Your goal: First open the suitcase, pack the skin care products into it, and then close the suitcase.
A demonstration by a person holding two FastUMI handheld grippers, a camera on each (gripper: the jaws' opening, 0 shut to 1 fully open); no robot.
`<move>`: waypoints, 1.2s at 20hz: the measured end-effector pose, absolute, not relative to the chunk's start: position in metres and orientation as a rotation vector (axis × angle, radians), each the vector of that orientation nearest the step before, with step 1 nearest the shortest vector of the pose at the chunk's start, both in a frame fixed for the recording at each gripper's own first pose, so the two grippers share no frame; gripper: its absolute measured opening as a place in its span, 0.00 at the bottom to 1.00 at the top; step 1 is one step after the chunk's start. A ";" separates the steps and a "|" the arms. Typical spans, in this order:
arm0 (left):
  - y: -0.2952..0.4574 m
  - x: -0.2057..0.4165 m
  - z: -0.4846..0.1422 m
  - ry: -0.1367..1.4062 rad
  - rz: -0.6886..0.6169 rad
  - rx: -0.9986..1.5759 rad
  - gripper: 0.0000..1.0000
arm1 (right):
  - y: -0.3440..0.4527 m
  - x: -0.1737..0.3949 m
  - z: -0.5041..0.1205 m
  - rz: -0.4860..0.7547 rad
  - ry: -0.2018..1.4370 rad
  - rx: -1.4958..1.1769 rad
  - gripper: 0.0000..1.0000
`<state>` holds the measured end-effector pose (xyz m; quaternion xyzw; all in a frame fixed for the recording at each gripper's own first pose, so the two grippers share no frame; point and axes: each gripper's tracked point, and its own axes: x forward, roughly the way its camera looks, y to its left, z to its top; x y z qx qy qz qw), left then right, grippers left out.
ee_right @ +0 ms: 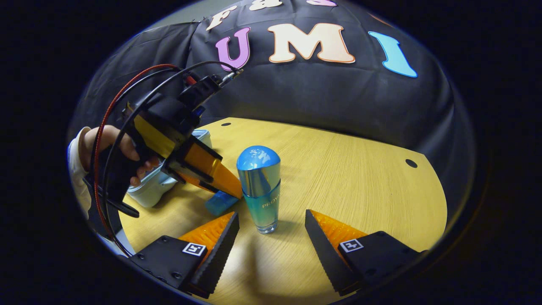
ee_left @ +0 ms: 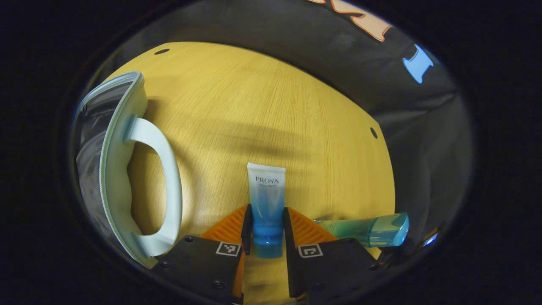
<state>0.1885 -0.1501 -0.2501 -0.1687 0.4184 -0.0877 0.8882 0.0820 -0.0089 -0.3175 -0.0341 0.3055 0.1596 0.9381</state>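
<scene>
A white-and-blue tube (ee_left: pixel 266 199) lies flat on the wooden table (ee_left: pixel 262 106), cap end toward me. My left gripper (ee_left: pixel 266 231) is shut on that cap end, a finger pressing each side. The pale blue suitcase (ee_left: pixel 127 169) stands at the left with its handle (ee_left: pixel 167 178) facing the tube; a dark inside shows past its zip edge. In the right gripper view a blue-capped teal bottle (ee_right: pixel 260 190) stands upright just beyond my right gripper (ee_right: pixel 272 215), which is open around it without touching. Left of the bottle, a hand (ee_right: pixel 114 148) holds the left gripper (ee_right: pixel 222 184) down on the tube (ee_right: pixel 220 202).
The bottle (ee_left: pixel 368 231) is close to the right of my left gripper's fingers. The suitcase (ee_right: pixel 169 182) sits behind the left gripper near the table's left edge. Bare wood (ee_right: pixel 360 182) stretches to the right and back, up to the black cloth wall (ee_right: pixel 317 97).
</scene>
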 end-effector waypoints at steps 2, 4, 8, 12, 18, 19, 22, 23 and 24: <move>-0.147 0.185 -0.238 0.854 -0.184 -0.341 0.35 | -0.006 0.084 -0.317 0.325 0.622 -0.061 0.95; -0.143 0.181 -0.219 0.828 -0.194 -0.351 0.35 | -0.002 0.087 -0.317 0.324 0.621 -0.035 0.98; -0.124 0.162 -0.169 0.764 -0.213 -0.369 0.34 | 0.014 0.102 -0.315 0.331 0.602 0.021 0.95; -0.071 0.138 -0.127 0.707 -0.152 -0.388 0.34 | 0.028 0.121 -0.325 0.341 0.597 0.024 0.97; 0.019 0.101 -0.113 0.678 0.029 -0.406 0.34 | 0.020 0.130 -0.331 0.309 0.591 -0.003 0.60; 0.031 0.095 -0.115 0.679 0.057 -0.412 0.34 | 0.020 0.131 -0.330 0.310 0.589 -0.006 0.53; 0.057 0.082 -0.126 0.698 0.123 -0.419 0.35 | 0.021 0.130 -0.331 0.336 0.581 -0.052 0.49; 0.064 0.079 -0.133 0.711 0.141 -0.421 0.35 | 0.021 0.129 -0.330 0.343 0.576 -0.062 0.46; 0.070 0.075 -0.140 0.725 0.154 -0.423 0.34 | 0.021 0.128 -0.329 0.350 0.574 -0.071 0.46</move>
